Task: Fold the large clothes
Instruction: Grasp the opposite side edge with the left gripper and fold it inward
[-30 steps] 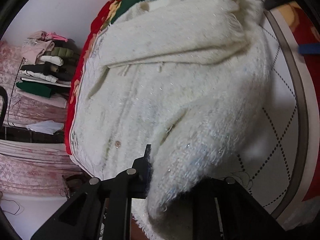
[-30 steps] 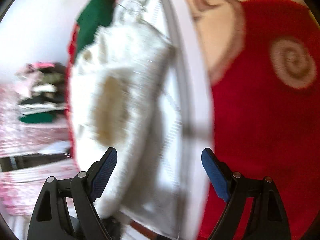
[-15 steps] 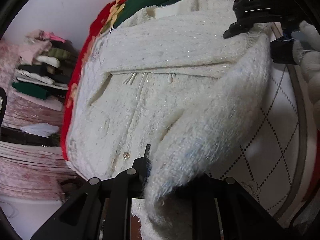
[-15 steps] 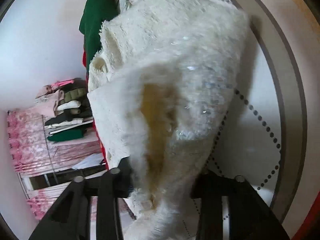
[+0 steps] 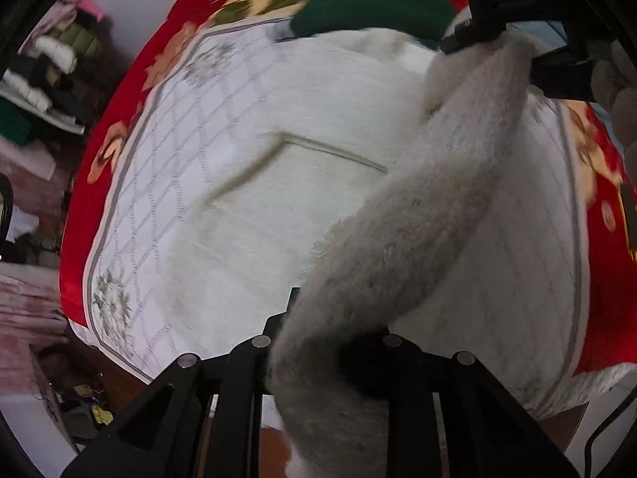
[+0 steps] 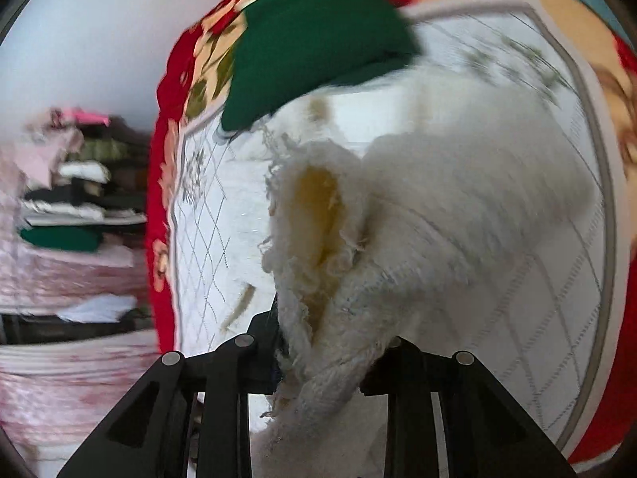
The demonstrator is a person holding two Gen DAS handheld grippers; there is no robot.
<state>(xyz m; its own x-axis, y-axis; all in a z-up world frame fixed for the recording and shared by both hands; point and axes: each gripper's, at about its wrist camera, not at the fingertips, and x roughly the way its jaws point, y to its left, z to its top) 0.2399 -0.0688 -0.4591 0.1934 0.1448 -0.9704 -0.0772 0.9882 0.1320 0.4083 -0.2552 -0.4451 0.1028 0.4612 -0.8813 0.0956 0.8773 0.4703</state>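
Both tongs, left tongs (image 5: pixel 330 342) easing slightly and right tongs (image 6: pixel 322 354) just closed, now pinch the white fuzzy sweater (image 5: pixel 438 215), lifted off the bed's quilt (image 5: pixel 191 127), earlier covered.

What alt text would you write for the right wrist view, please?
The right hand-held gripper is shut on a bunched edge of a fuzzy white garment, the rest draped over a white quilted cover on a red floral blanket. A folded green garment lies beyond it.
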